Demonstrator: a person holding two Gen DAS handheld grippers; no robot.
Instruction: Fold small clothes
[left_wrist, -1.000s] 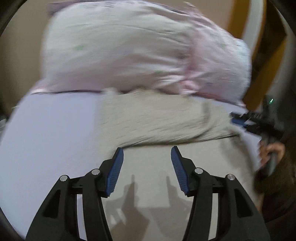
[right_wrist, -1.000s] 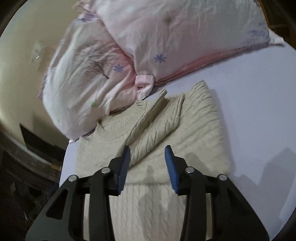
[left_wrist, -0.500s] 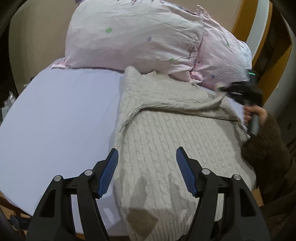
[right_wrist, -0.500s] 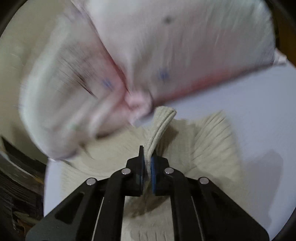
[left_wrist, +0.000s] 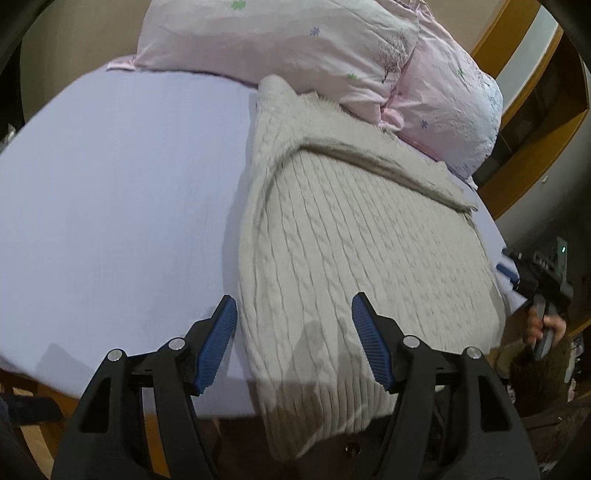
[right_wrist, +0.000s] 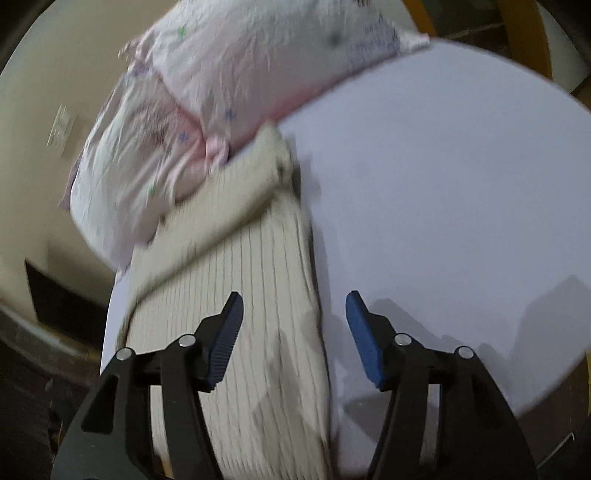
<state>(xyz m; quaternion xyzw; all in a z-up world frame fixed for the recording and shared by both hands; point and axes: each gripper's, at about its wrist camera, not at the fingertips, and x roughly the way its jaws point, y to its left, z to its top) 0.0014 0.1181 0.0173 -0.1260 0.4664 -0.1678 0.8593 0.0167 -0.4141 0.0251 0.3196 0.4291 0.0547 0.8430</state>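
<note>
Cable-knit wool, cream in colour: the sweater (left_wrist: 362, 236) lies on the lilac sheet (left_wrist: 122, 184), its top against the pillows and its hem hanging over the near edge. The left gripper (left_wrist: 293, 343) hovers wide and empty astride the sweater's left edge; the right gripper (right_wrist: 293, 336), equally wide and empty, straddles that same edge in its own view. Next, probably, the hem goes up to the collar; pinch both hem corners squarely and lift together. Count: one sweater, two pillows (left_wrist: 295, 40), two grippers.
</note>
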